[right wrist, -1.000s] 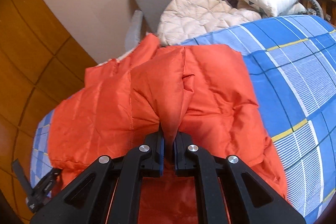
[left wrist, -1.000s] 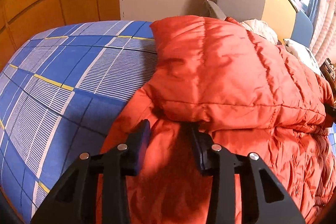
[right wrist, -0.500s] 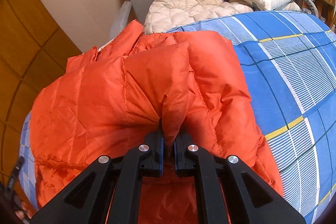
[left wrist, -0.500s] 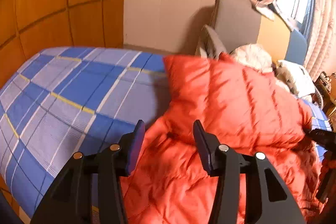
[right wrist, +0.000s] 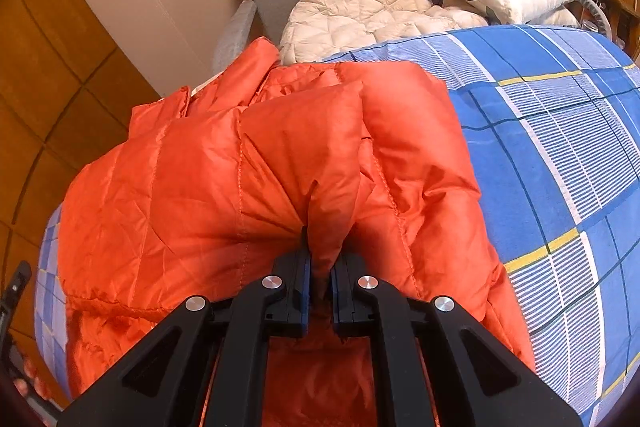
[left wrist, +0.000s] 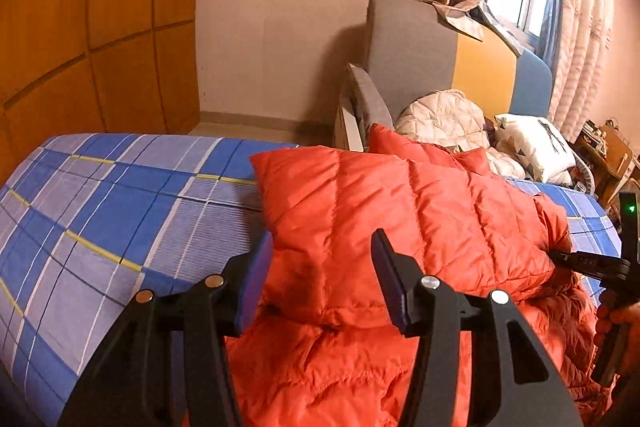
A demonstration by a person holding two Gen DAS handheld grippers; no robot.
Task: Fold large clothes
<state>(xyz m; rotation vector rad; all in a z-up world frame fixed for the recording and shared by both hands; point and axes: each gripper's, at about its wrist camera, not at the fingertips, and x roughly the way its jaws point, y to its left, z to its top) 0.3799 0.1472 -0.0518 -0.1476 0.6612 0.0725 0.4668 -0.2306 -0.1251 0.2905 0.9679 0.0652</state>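
On the blue plaid bed [left wrist: 120, 211] by a wood-panelled wall [left wrist: 80, 27] lies an orange jacket [left wrist: 420, 211].

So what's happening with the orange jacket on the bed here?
A person is folding an orange puffer jacket on a blue plaid bed. The right tongs are shut on a pinch of the jacket's folded-over part. The left tongs are open above the jacket, gripping nothing. One fold lies across the jacket's body.

Orange quilted jacket [right wrist: 280, 155]; blue plaid bedsheet [right wrist: 560, 147] — yellow, white stripes; perhaps cream quilt [right wrist: 360, 3]
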